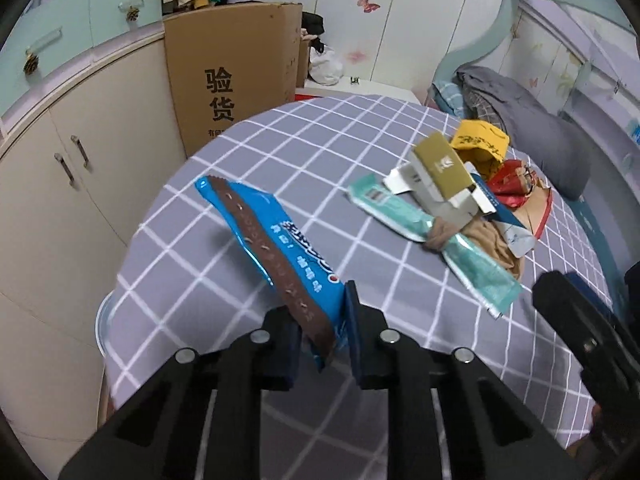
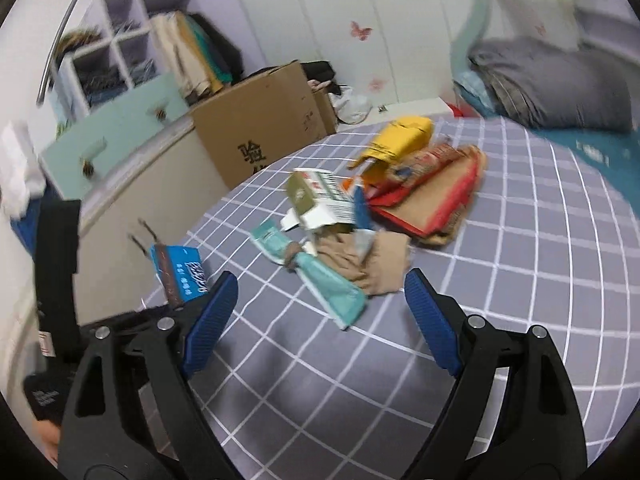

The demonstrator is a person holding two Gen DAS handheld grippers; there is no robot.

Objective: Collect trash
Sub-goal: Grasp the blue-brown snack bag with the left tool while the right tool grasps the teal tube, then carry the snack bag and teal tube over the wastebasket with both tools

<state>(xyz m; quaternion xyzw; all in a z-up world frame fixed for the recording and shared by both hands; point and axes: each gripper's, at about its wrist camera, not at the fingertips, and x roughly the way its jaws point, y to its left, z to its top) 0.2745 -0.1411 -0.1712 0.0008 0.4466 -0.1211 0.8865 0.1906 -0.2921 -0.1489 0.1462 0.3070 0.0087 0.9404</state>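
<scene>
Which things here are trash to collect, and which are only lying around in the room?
Trash: blue wrapper in left gripper; teal wrapper; small carton; yellow packet; red and brown bag.
Not trash: cardboard box; grey pillow; cabinet.

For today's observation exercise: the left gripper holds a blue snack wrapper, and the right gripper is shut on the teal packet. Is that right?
Not quite. The right gripper is open and holds nothing; the teal packet lies on the bed, as the right wrist view shows. The left gripper does hold the blue snack wrapper.
</scene>
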